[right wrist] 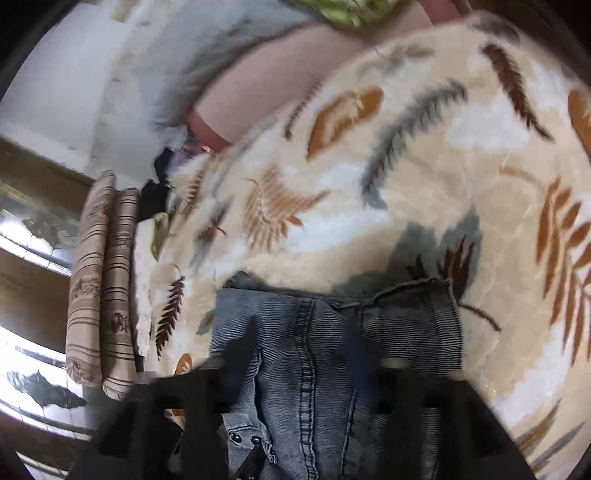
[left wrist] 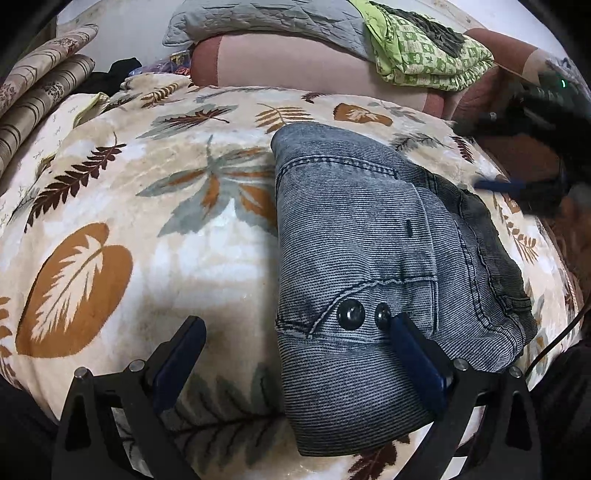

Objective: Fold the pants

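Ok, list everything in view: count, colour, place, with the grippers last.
jeans: one, grey-blue, folded on the blanket, waist end under the left gripper.
snaps: two, dark, on the jeans by the left gripper's finger.
blanket: one, cream with brown and grey leaves, covering the bed.
striped pillows: two, tan, far left.
pink bolster: one, behind the blanket.
grey quilt: one, on the bolster.
green cloth: one, patterned, on the bolster at right.
left gripper: black with blue pads, open, over the jeans.
right gripper: black, blurred, open above the jeans.
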A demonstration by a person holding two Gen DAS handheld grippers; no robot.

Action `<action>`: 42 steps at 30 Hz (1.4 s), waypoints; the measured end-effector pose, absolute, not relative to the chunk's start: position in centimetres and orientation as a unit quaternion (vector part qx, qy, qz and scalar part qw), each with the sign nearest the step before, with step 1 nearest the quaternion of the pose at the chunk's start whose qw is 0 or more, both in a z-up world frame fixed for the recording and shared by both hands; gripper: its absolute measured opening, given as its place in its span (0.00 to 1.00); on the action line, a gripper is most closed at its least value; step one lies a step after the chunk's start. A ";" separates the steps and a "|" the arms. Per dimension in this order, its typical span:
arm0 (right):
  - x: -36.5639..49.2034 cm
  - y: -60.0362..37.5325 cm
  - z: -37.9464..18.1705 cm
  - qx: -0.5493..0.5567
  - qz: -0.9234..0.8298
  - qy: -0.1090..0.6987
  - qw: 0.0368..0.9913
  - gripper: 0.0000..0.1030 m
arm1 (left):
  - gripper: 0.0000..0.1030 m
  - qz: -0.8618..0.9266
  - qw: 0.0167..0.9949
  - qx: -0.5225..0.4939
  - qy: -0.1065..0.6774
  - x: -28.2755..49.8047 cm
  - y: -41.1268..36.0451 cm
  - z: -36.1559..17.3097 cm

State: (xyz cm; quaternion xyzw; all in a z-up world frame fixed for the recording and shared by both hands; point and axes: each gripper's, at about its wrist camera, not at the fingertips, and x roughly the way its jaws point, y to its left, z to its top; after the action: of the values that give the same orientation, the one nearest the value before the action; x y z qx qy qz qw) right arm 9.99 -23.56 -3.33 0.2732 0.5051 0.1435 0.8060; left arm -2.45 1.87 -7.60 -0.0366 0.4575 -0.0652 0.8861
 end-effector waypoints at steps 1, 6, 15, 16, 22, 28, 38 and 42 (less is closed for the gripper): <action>9.9 -24.0 -4.0 0.258 0.118 0.510 0.812 0.77 | 0.98 -0.064 0.886 -0.036 0.458 -2.5 1.8 -7.6; 9.6 -25.3 -8.1 0.248 0.060 0.565 0.785 0.83 | 0.98 -0.062 0.887 -0.035 0.455 -2.6 1.8 -7.6; 4.7 -23.2 -6.0 0.200 0.115 0.544 0.807 0.84 | 0.98 -0.060 0.886 -0.039 0.458 -2.5 1.9 -7.5; 4.6 -22.9 -7.3 0.185 0.106 0.566 0.796 0.85 | 0.98 -0.060 0.886 -0.038 0.458 -2.6 1.8 -7.5; 3.2 -21.8 -4.1 0.179 0.112 0.542 0.814 0.84 | 0.98 -0.063 0.886 -0.040 0.458 -2.6 2.0 -7.5; 0.4 -21.4 -6.3 0.175 0.136 0.554 0.802 0.85 | 0.98 -0.065 0.884 -0.043 0.460 -2.6 1.9 -7.5; -1.8 -21.3 -4.1 0.184 0.153 0.509 0.827 0.85 | 0.98 -0.061 0.885 -0.046 0.459 -2.6 1.9 -7.6; -1.4 -23.1 -7.7 0.211 0.132 0.544 0.801 0.83 | 0.98 -0.064 0.886 -0.045 0.456 -2.7 1.9 -7.5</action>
State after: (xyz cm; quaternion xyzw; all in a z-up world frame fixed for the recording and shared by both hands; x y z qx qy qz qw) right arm -1.36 -23.08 -7.69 0.2113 0.5444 0.1315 0.8011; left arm -2.70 1.92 -7.53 -0.0451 0.4563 -0.0638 0.8864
